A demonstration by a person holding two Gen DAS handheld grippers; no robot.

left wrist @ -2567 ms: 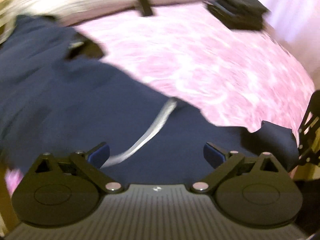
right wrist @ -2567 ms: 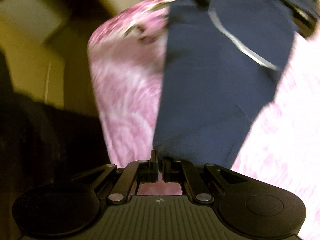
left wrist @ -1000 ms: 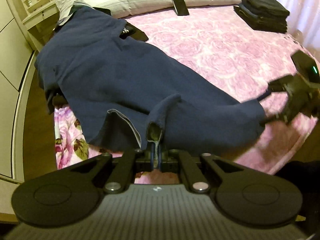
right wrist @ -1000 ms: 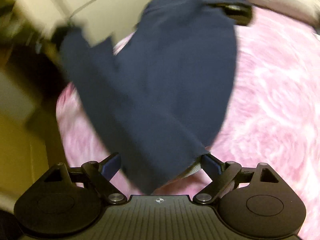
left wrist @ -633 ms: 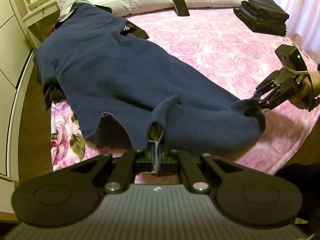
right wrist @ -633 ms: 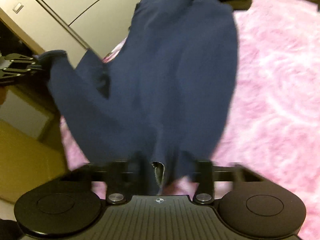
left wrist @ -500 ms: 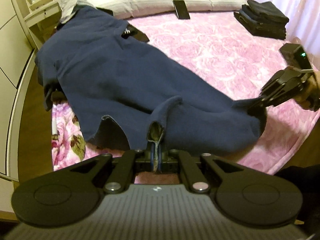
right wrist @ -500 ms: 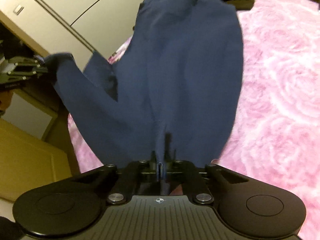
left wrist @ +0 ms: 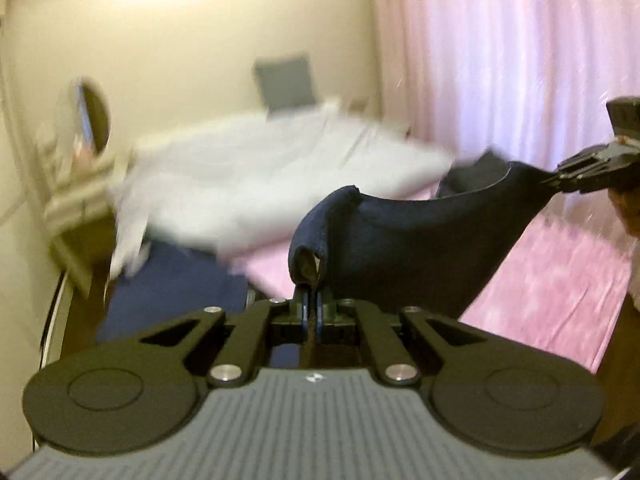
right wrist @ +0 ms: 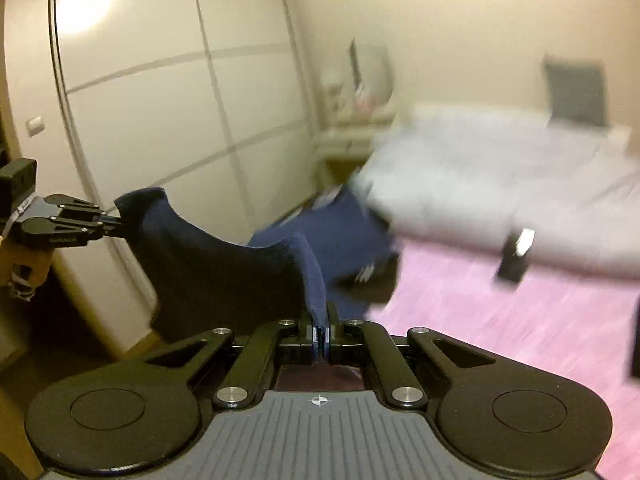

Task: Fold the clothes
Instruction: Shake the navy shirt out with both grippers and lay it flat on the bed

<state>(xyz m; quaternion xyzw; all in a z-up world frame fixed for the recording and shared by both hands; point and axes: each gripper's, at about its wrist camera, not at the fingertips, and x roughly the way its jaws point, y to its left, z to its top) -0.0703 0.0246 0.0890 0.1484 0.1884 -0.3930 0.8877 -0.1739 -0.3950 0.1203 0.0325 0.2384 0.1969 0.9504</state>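
Observation:
A navy blue garment (left wrist: 420, 240) hangs stretched in the air between both grippers, above the pink bed (left wrist: 560, 280). My left gripper (left wrist: 310, 300) is shut on one corner of its edge. My right gripper (right wrist: 319, 326) is shut on the other corner; it also shows at the right of the left wrist view (left wrist: 560, 178). The left gripper shows in the right wrist view (right wrist: 116, 224) pinching the garment (right wrist: 224, 272). The far end of the garment (right wrist: 332, 232) still trails down onto the bed. Both views are motion-blurred.
A white pillow and duvet (left wrist: 260, 184) lie at the head of the bed. A dark phone (right wrist: 516, 256) lies near the pillow. Wardrobe doors (right wrist: 160, 120) stand on the left, a small shelf (left wrist: 72, 184) beside the bed, pink curtains (left wrist: 500, 60) on the right.
Both grippers have lifted the garment's edge high off the bed and tilted up; the views now face the walls. The cloth has gone from lying flat to hanging between them.

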